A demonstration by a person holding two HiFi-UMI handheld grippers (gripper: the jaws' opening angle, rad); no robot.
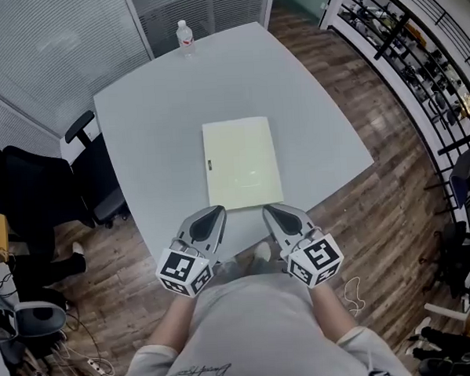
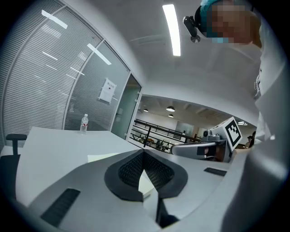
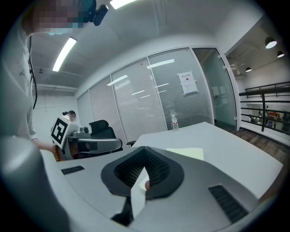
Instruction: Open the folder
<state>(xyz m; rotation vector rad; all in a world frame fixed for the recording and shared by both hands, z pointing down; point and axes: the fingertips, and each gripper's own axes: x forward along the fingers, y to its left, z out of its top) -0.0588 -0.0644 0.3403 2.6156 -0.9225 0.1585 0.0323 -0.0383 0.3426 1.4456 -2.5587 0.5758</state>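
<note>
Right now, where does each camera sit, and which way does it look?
Head view: on the person's head, looking down at the folder on the table; left gripper, right gripper and shirt show.
Left gripper view: on the left gripper, facing across the table past its shut jaws; right gripper at right.
Right gripper view: likewise on the right gripper; left gripper at left.
All share the folder and bottle.

The folder point(image 1: 242, 163) is showing a plain pale yellow-green against a table point(image 1: 160, 108) that is looking flat light grey. The floor point(image 1: 393, 206) is running in brown wood planks. The left gripper point(image 1: 220, 211) and right gripper point(image 1: 267, 210) are wearing grey shells with black ribbed pads point(image 2: 131, 170), their cubes point(image 1: 182, 271) carrying black-and-white square markers. The bottle point(image 1: 184, 35) is showing a red label, and the chair point(image 1: 93, 179) is looking black.
</note>
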